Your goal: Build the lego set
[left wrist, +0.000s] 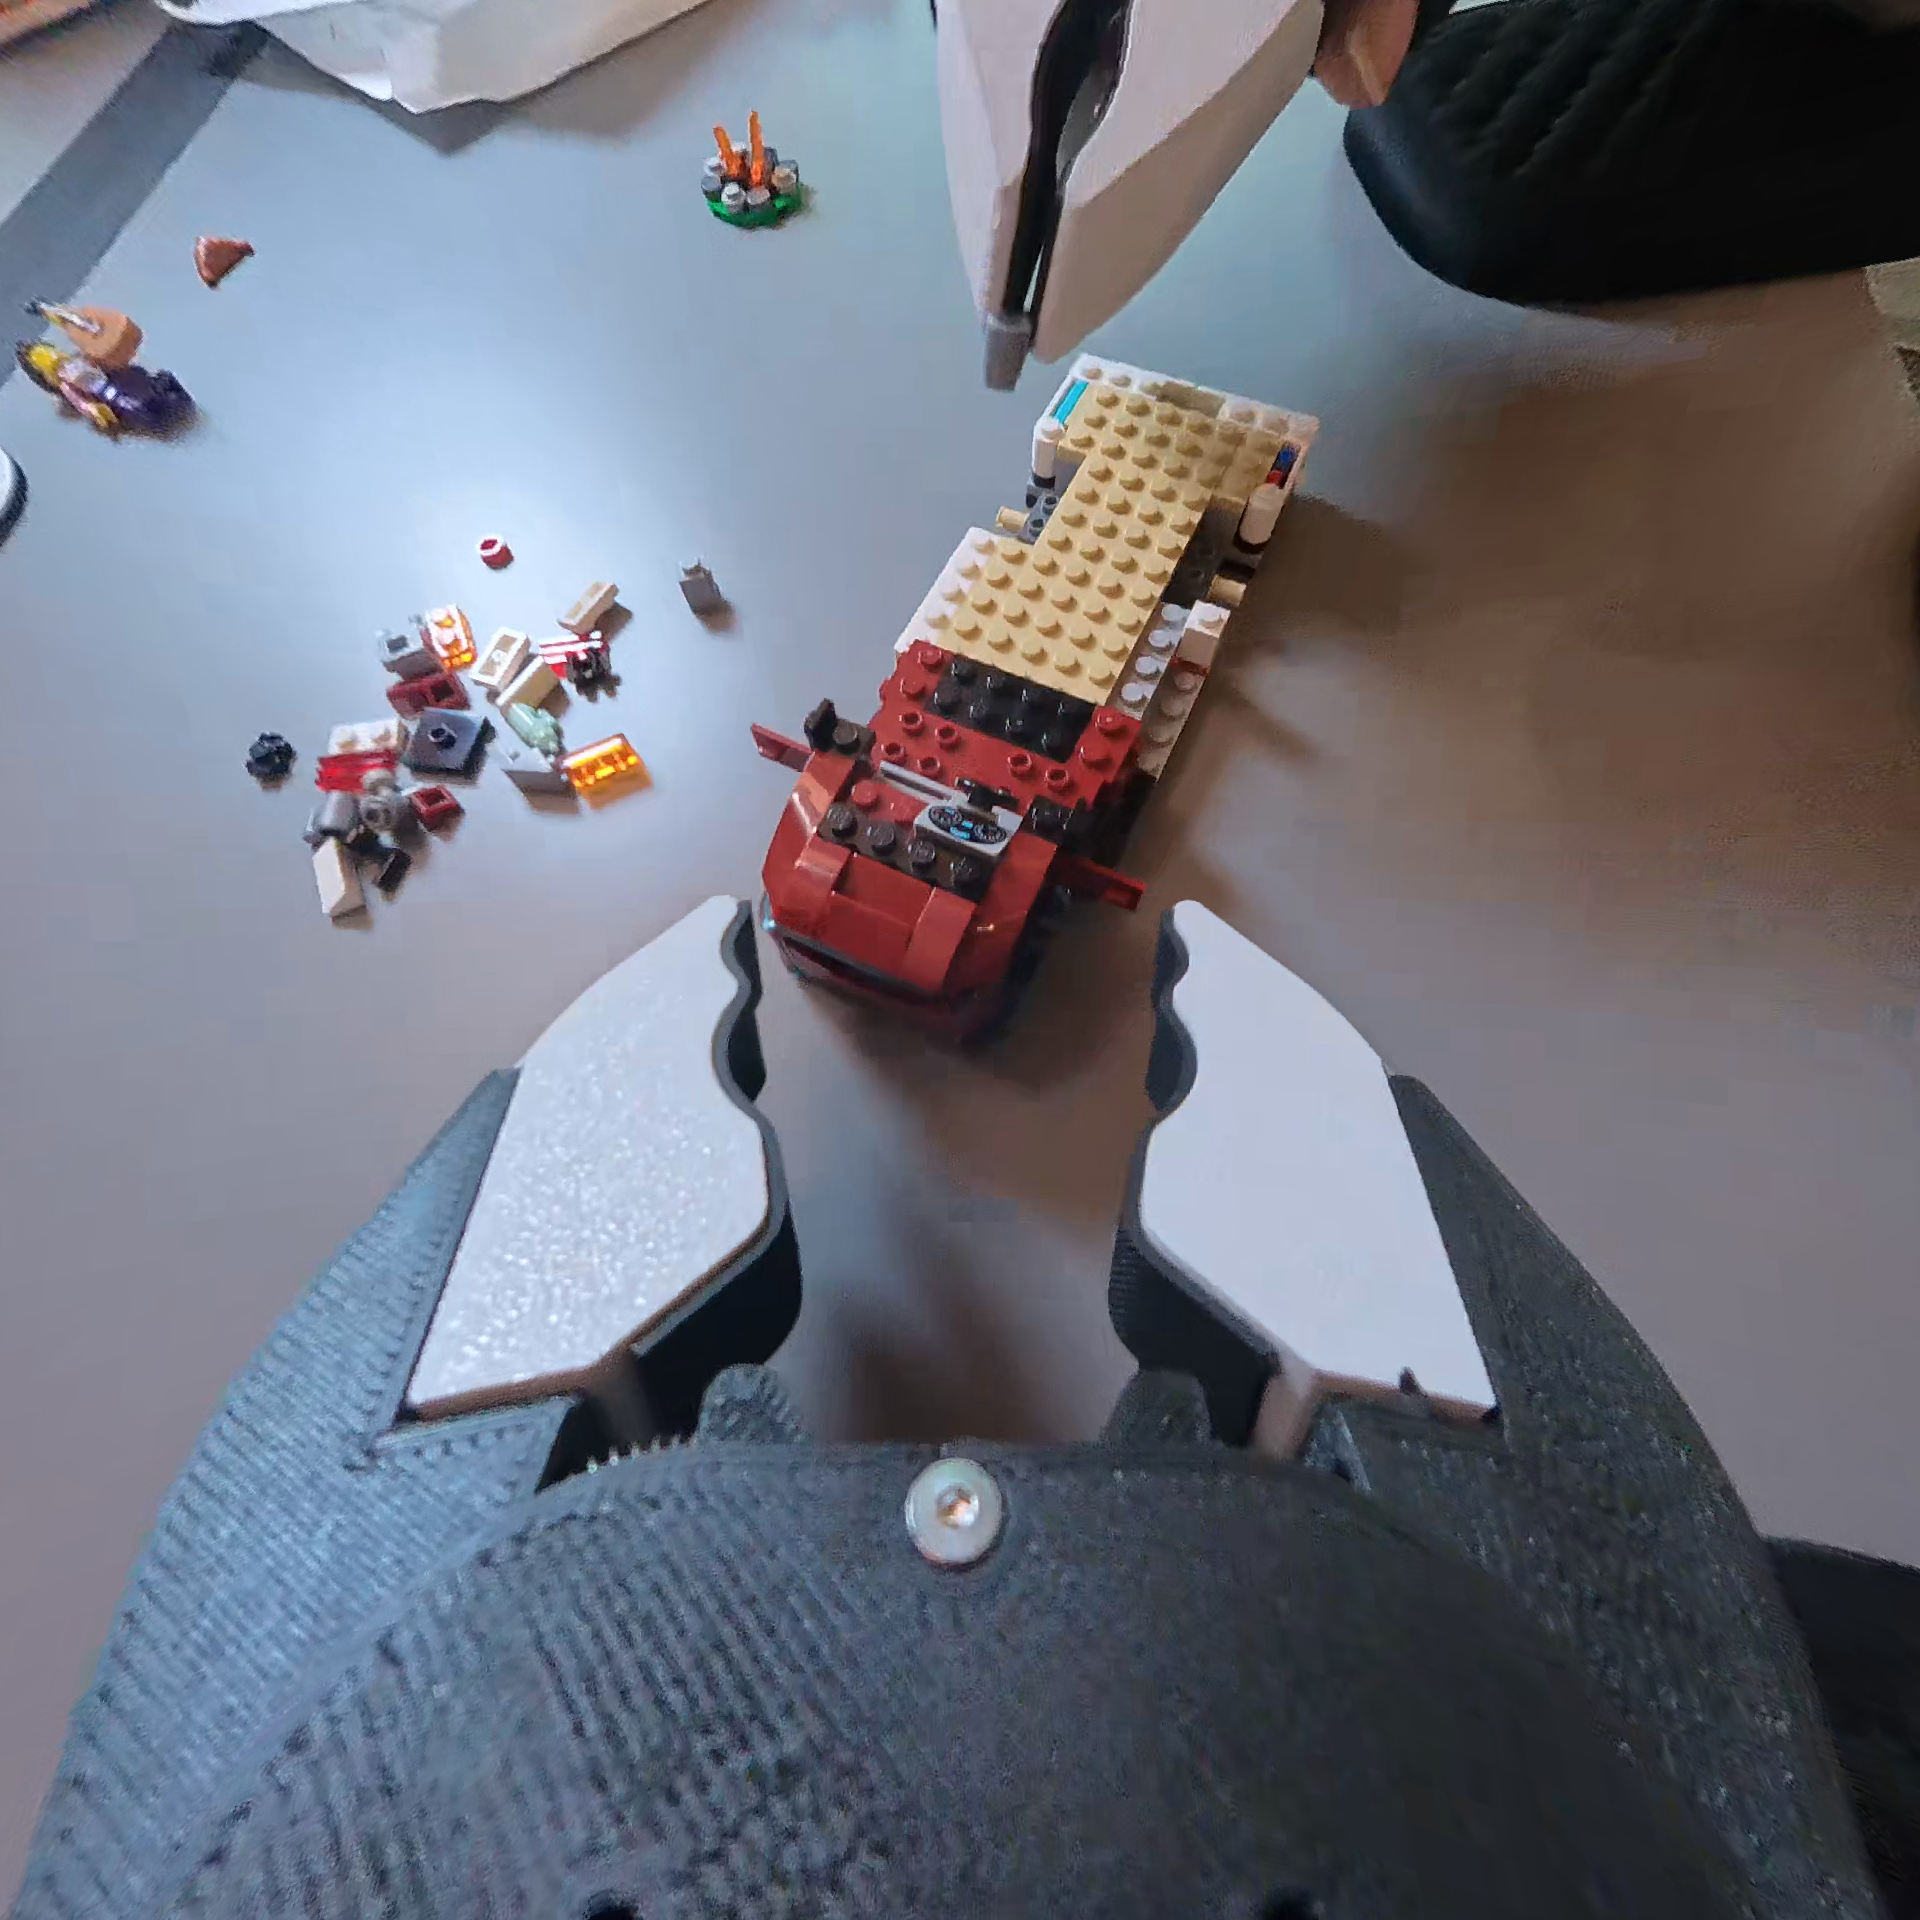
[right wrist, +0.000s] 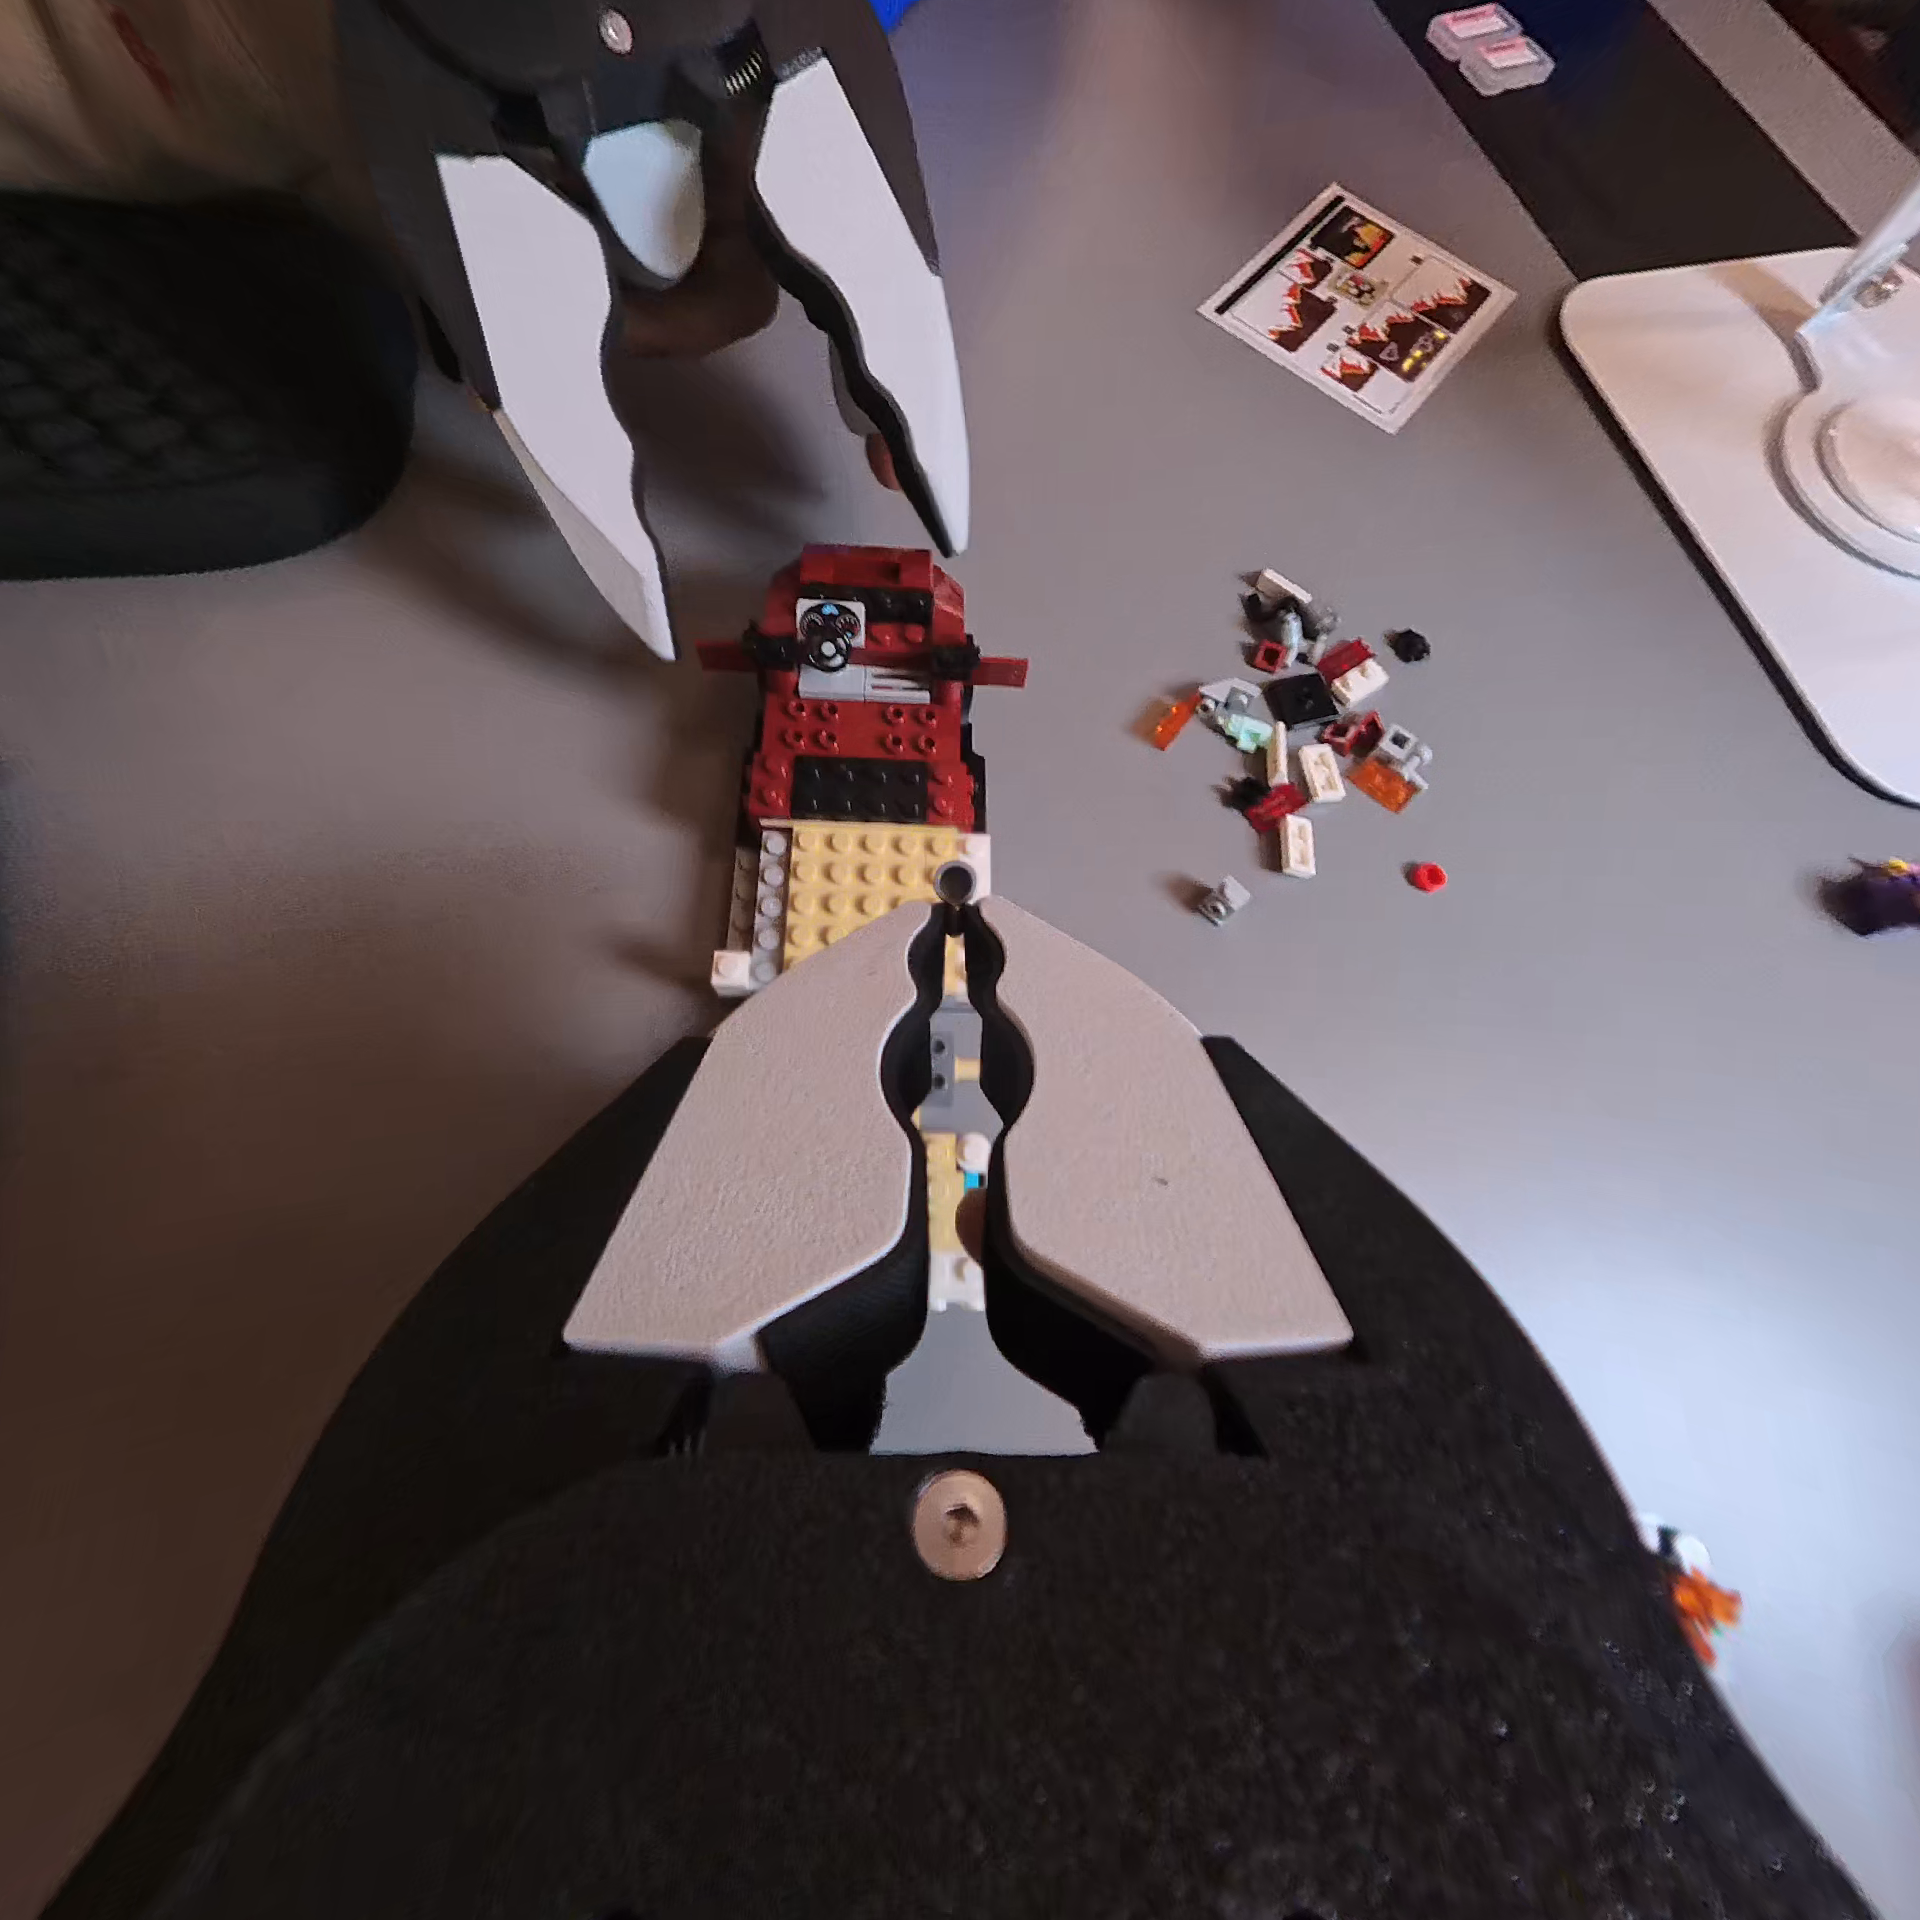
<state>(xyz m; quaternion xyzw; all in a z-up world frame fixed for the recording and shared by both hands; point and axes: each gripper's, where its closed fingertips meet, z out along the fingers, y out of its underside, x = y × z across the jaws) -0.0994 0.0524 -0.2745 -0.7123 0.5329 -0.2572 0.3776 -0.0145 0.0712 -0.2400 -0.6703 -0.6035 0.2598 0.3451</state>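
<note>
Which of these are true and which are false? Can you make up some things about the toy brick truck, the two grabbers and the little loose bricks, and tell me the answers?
1. The left gripper has its jaws wide apart at the dark red front of the long red and tan toy brick vehicle. True.
2. The right gripper is wide open. False: its fingers are closed on a small grey tube piece.
3. The pile of small loose bricks lies on top of the vehicle. False: it lies on the grey tabletop beside it.
4. A printed sticker sheet lies flat on the tabletop. True.
5. The vehicle is lifted into the air. False: it rests on the tabletop.
</note>
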